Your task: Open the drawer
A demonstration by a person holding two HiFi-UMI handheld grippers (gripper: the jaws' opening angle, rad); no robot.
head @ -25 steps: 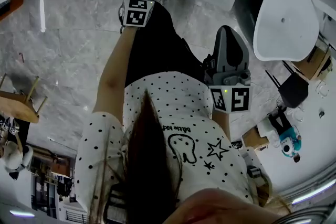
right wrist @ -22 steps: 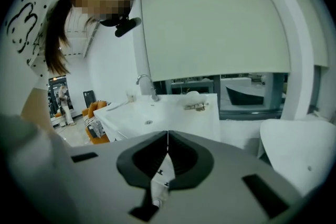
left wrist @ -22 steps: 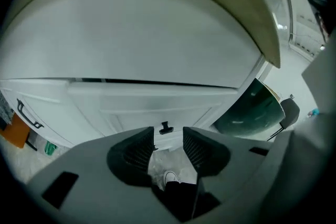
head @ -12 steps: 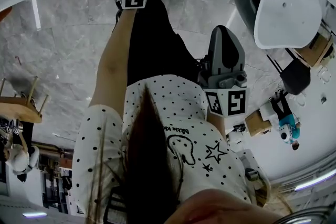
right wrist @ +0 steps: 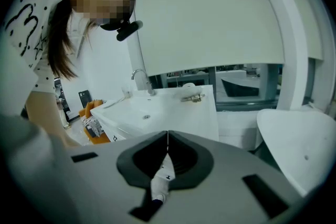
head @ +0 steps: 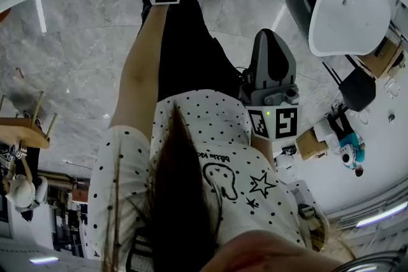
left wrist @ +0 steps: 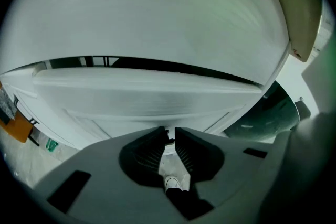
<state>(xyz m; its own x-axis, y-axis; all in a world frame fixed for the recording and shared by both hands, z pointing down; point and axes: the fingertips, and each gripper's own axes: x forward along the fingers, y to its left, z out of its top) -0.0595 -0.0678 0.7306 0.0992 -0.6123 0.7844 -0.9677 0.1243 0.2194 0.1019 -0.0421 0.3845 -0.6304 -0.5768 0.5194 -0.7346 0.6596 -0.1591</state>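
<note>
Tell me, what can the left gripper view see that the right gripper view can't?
Only the left gripper view shows the white drawer front up close, with a dark gap above it; the left claw has just been closing, slightly apart, nothing clearly between. Only the right gripper view shows the sink, its faucet, the person's dotted shirt and the shut right claw. Both show white furniture and a grey claw at the bottom.
</note>
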